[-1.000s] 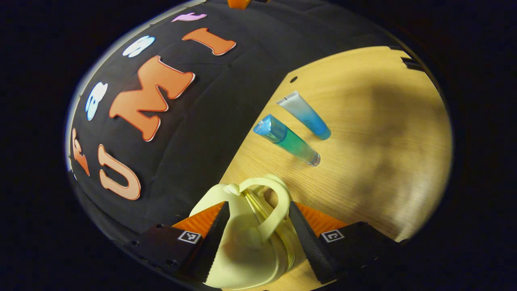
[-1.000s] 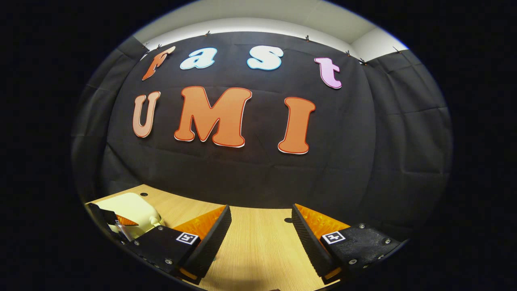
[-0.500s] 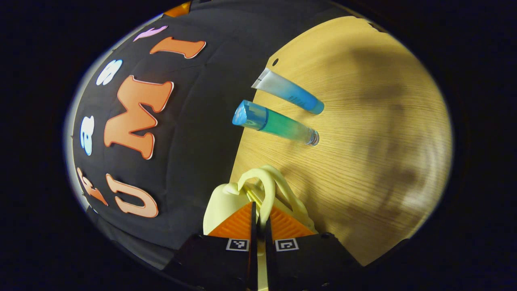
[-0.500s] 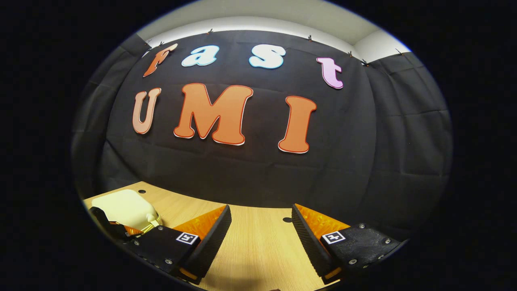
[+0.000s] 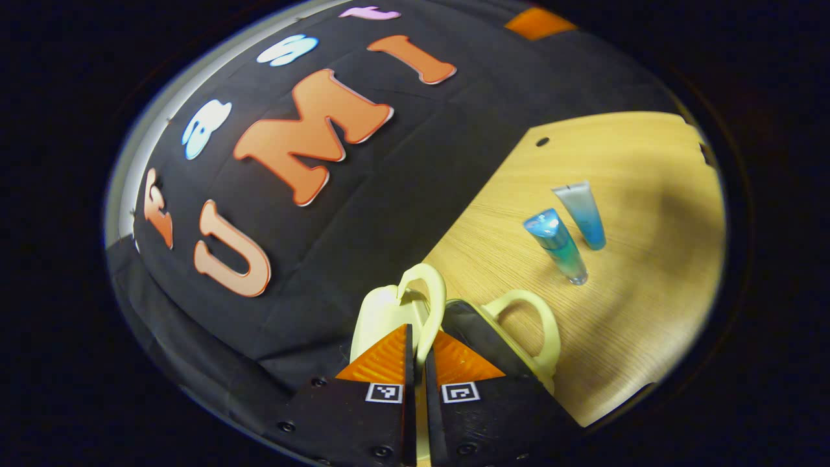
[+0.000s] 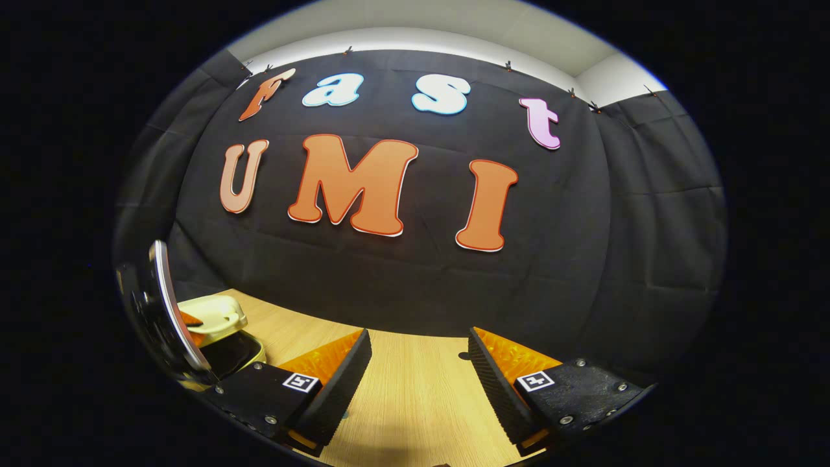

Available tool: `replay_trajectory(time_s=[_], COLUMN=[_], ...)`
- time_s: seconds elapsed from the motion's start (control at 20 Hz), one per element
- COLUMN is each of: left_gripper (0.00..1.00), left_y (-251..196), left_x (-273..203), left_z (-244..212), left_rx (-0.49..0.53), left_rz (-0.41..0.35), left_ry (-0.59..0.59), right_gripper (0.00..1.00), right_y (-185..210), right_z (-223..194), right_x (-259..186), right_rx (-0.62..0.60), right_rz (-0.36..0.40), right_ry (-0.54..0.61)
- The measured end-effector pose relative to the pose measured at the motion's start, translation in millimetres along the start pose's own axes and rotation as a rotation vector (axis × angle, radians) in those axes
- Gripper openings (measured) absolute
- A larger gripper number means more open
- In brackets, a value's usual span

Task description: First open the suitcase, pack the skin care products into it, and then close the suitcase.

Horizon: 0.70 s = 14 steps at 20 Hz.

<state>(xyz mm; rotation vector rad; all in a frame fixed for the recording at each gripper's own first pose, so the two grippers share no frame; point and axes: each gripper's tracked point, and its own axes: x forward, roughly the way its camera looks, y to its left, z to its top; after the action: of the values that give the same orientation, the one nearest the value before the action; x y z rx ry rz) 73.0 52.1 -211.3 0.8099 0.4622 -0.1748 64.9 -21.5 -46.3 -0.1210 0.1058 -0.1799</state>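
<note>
Now – left hand-held gripper (image 5: 415,337) pinches handle (image 5: 425,305) – suitcase (image 5: 493,337) ajar

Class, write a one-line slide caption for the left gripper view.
Left gripper pinches the suitcase handle; two tubes wait.

left gripper (image 5: 418,344) fingers pinched tight on handle (image 5: 425,305); right gripper (image 6: 418,363) fingers spread wide, holding nothing.

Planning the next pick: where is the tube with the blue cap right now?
In the left gripper view, the blue-capped tube lies on the table at right, beside the paler tube, beyond the suitcase.
</note>
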Motion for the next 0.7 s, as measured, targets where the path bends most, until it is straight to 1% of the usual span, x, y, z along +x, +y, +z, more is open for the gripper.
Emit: replay_trajectory(time_s=[0.15, 0.4, 0.5, 0.55, 0.7], left_gripper=[0.07, 0.08, 0.09, 0.11, 0.13], left_y=[38, 103, 134, 149, 204], left_x=[-3, -10, -7, -4, -3], left_z=[1, -14, -25, -35, -76], left_rx=[-0.123, -0.343, -0.439, -0.476, -0.537], left_rz=[0.014, 0.067, 0.098, 0.127, 0.208], left_ry=[-0.002, -0.004, 0.004, 0.008, 0.039], right_gripper=[0.95, 0.96, 0.95, 0.95, 0.95], right_y=[11, 34, 42, 48, 63], right_z=[7, 11, 13, 14, 16], right_x=[2, 4, 5, 5, 6], right_rx=[-0.006, -0.005, -0.013, -0.016, -0.021], right_rz=[0.008, 0.030, 0.036, 0.040, 0.050], right_ry=[-0.011, -0.003, -0.001, -0.001, 0.004])
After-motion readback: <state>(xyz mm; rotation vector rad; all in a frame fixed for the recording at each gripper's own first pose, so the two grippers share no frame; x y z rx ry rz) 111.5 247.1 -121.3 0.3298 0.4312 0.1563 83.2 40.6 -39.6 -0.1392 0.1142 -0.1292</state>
